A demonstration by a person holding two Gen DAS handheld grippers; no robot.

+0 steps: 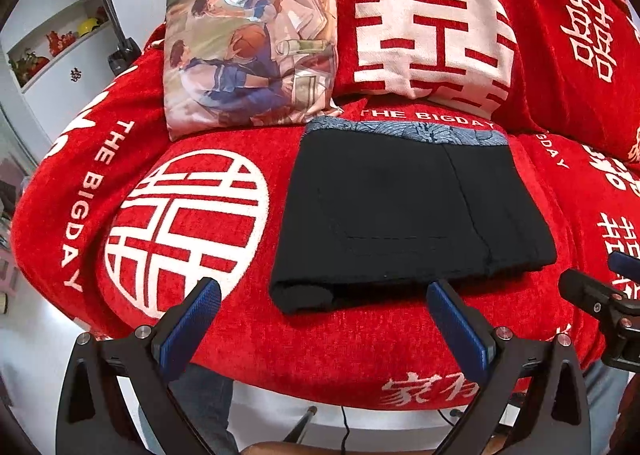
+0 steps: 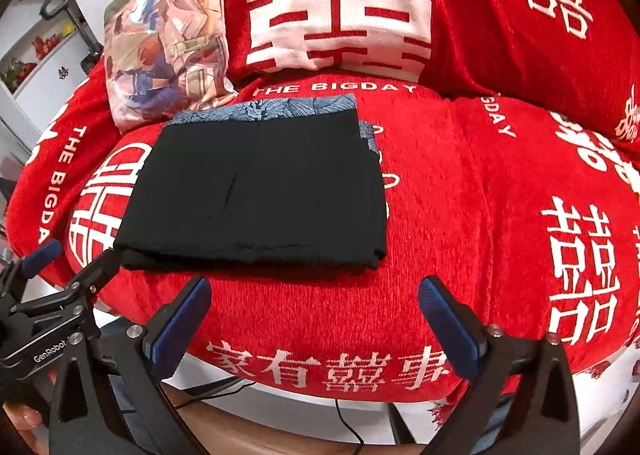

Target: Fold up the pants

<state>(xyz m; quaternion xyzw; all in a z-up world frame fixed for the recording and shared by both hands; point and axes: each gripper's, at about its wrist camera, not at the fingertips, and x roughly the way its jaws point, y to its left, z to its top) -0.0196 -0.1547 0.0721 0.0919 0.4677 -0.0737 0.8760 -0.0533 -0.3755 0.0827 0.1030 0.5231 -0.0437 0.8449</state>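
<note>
The black pants (image 1: 404,215) lie folded into a flat rectangle on the red sofa seat, with a blue patterned lining strip (image 1: 404,131) showing along the far edge. They also show in the right wrist view (image 2: 256,191). My left gripper (image 1: 324,291) is open and empty, just in front of the pants' near folded edge. My right gripper (image 2: 314,291) is open and empty, in front of the pants' near right corner. The right gripper also shows at the right edge of the left wrist view (image 1: 600,287), and the left gripper at the left edge of the right wrist view (image 2: 68,263).
The red sofa cover (image 2: 460,195) has white characters and "THE BIGDAY" text. A printed cushion (image 1: 252,35) leans at the back left, beside a red back cushion (image 1: 432,35). A white shelf (image 1: 52,43) stands far left. A cable (image 2: 352,427) hangs below the seat edge.
</note>
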